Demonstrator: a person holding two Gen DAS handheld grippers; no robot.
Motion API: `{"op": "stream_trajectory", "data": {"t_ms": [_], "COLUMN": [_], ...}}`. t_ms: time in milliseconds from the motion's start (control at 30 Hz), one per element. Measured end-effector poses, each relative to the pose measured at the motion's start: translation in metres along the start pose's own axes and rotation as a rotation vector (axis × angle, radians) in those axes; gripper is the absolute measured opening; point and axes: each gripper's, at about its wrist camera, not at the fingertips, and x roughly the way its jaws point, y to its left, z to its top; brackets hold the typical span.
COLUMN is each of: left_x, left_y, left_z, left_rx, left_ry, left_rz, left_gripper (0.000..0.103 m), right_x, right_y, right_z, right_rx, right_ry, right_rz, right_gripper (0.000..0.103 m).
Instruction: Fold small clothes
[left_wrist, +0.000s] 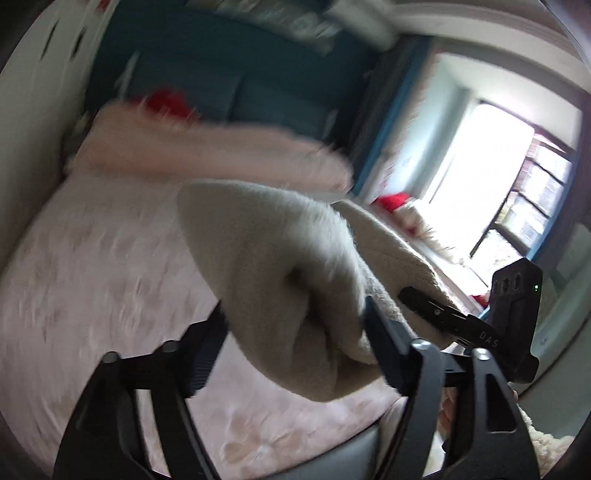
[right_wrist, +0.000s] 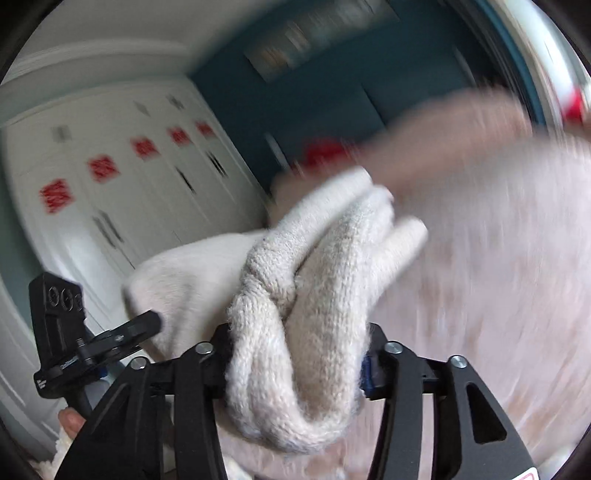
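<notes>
A cream knitted garment (left_wrist: 280, 266) hangs bunched above the bed. In the left wrist view it sits between the fingers of my left gripper (left_wrist: 291, 332), whose jaws stand wide. The cloth leans on the right-hand finger (left_wrist: 380, 332), and the left-hand pad (left_wrist: 203, 358) looks clear of it. In the right wrist view my right gripper (right_wrist: 299, 343) is shut on a thick twisted fold of the same garment (right_wrist: 295, 332), which fills the gap between its fingers. Each gripper shows at the edge of the other's view, close beside the cloth. Both views are motion-blurred.
A pink patterned bedspread (left_wrist: 92, 277) lies below, with a pink pillow or blanket (left_wrist: 207, 147) against a teal headboard (left_wrist: 221, 74). A bright window (left_wrist: 491, 166) is at the right. White wardrobe doors (right_wrist: 110, 184) with red decals stand to the left.
</notes>
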Motion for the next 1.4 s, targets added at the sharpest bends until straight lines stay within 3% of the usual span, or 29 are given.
{"op": "stream_trajectory", "data": {"t_ms": [67, 133, 167, 233, 267, 300, 333, 400, 500, 567, 600, 633, 733, 833, 933, 1000, 1100, 1200, 1267, 1400], "left_x": [0.04, 0.061, 0.061, 0.054, 0.05, 0.05, 0.052, 0.058, 0.084, 0.108, 0.114, 0.123, 0.127, 0.129, 0.123, 0.12, 0.117, 0.117, 0.113, 0.091], "left_y": [0.06, 0.109, 0.132, 0.15, 0.154, 0.154, 0.149, 0.143, 0.133, 0.135, 0.137, 0.138, 0.14, 0.146, 0.15, 0.146, 0.14, 0.139, 0.132, 0.095], "left_z": [-0.049, -0.093, -0.113, -0.131, -0.133, -0.131, -0.129, -0.116, -0.107, -0.116, -0.122, -0.127, -0.142, -0.16, -0.162, -0.16, -0.161, -0.163, -0.161, -0.154], "left_rx": [-0.129, -0.282, -0.39, -0.499, -0.52, -0.525, -0.523, -0.497, -0.448, -0.443, -0.444, -0.436, -0.409, -0.397, -0.429, -0.413, -0.373, -0.384, -0.374, -0.19], "left_ry": [0.107, 0.187, 0.195, 0.164, 0.145, 0.131, 0.123, 0.123, 0.157, 0.206, 0.226, 0.258, 0.297, 0.327, 0.311, 0.302, 0.297, 0.296, 0.303, 0.257], "left_rz": [0.083, 0.161, 0.153, 0.103, 0.098, 0.093, 0.082, 0.055, 0.074, 0.111, 0.121, 0.141, 0.177, 0.211, 0.199, 0.22, 0.252, 0.27, 0.298, 0.408], "left_gripper": [0.087, 0.083, 0.083, 0.084, 0.085, 0.088, 0.09, 0.092, 0.094, 0.093, 0.085, 0.069, 0.069, 0.073, 0.073, 0.073, 0.073, 0.073, 0.073, 0.073], "right_x": [0.042, 0.048, 0.046, 0.045, 0.048, 0.051, 0.056, 0.072, 0.098, 0.111, 0.115, 0.116, 0.115, 0.118, 0.084, 0.061, 0.074, 0.113, 0.104, 0.061], "right_y": [-0.035, -0.049, -0.051, -0.05, -0.046, -0.045, -0.044, -0.045, -0.061, -0.07, -0.07, -0.067, -0.049, -0.037, -0.021, -0.004, 0.009, -0.011, -0.01, 0.014], "right_z": [-0.043, -0.065, -0.07, -0.068, -0.066, -0.064, -0.063, -0.06, -0.064, -0.069, -0.07, -0.068, -0.06, -0.064, -0.063, -0.064, -0.077, -0.108, -0.113, -0.103], "right_rx": [0.078, 0.096, 0.084, 0.048, 0.025, 0.01, 0.001, -0.002, 0.036, 0.076, 0.079, 0.07, 0.005, -0.093, -0.111, -0.158, -0.273, -0.265, -0.247, -0.264], "right_ry": [0.136, 0.163, 0.168, 0.182, 0.189, 0.19, 0.192, 0.224, 0.296, 0.339, 0.349, 0.345, 0.338, 0.359, 0.202, 0.132, 0.235, 0.41, 0.367, 0.225], "right_rz": [-0.094, -0.12, -0.135, -0.166, -0.185, -0.202, -0.215, -0.238, -0.268, -0.246, -0.237, -0.241, -0.241, -0.337, -0.376, -0.337, -0.307, -0.343, -0.337, -0.309], "right_gripper": [0.048, 0.042, 0.043, 0.045, 0.049, 0.06, 0.072, 0.074, 0.074, 0.066, 0.052, 0.05, 0.052, 0.054, 0.054, 0.049, 0.024, 0.019, 0.018, 0.028]}}
